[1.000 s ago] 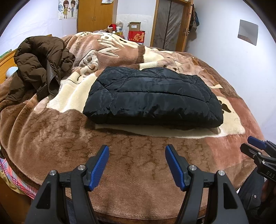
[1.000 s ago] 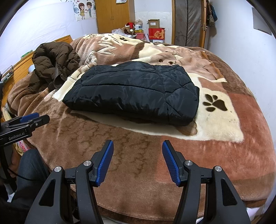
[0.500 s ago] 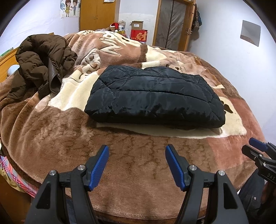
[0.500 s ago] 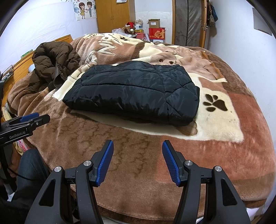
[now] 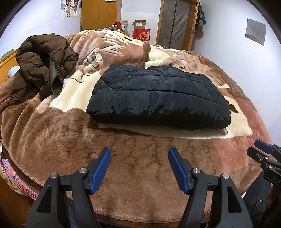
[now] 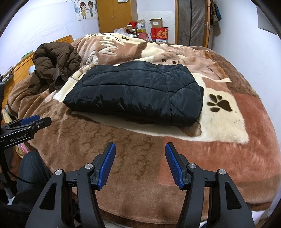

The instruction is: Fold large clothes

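2 jackets: 1 black (image 5: pixel 158 98), 1 brown (image 5: pixel 43 59); 1 blanket (image 5: pixel 140 166); 2 boxes (image 5: pixel 141 31).

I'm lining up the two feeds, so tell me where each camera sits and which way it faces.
Left wrist: on the left gripper, looking down across the bed at the black jacket; open jaws below, right gripper at right edge.
Right wrist: on the right gripper, same direction; open jaws, left gripper and a jeans-clad leg at left.
Shared: black jacket, brown coat, bed.

Black jacket (image 5: pixel 158 98): glossy quilted nylon. Blanket (image 5: pixel 70 140): plush fleece. Brown coat (image 5: pixel 43 57): matt puffy cloth. Wardrobe (image 6: pixel 114 15): smooth wood. Gripper pads (image 6: pixel 107 166): ribbed blue plastic.
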A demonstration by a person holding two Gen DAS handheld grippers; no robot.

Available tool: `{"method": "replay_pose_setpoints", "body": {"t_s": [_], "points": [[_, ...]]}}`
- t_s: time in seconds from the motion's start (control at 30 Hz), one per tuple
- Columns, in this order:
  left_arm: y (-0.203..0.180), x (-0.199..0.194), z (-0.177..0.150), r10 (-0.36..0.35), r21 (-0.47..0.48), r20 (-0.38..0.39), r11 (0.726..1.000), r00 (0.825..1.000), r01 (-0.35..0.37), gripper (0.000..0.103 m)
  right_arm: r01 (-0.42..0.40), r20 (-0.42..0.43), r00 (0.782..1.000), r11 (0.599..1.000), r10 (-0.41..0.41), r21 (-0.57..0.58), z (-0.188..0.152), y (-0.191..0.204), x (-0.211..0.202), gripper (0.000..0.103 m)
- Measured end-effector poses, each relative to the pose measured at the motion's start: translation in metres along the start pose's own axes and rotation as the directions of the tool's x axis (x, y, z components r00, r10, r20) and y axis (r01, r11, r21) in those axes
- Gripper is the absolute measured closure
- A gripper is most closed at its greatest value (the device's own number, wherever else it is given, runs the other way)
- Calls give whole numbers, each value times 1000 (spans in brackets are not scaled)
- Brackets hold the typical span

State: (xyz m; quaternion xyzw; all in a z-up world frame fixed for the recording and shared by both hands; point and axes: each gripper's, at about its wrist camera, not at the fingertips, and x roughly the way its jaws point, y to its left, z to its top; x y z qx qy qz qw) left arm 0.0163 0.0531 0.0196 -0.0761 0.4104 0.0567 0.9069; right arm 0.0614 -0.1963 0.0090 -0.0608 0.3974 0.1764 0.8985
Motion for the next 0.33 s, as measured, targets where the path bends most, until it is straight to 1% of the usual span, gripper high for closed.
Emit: {"method": "replay_pose_setpoints", "body": {"t_s": [0.33], "points": [[1, 0, -1, -8, -9, 6, 1000, 1000, 8, 33, 1, 2, 1000, 1000, -1, 0, -1, -1, 0, 44]]}}
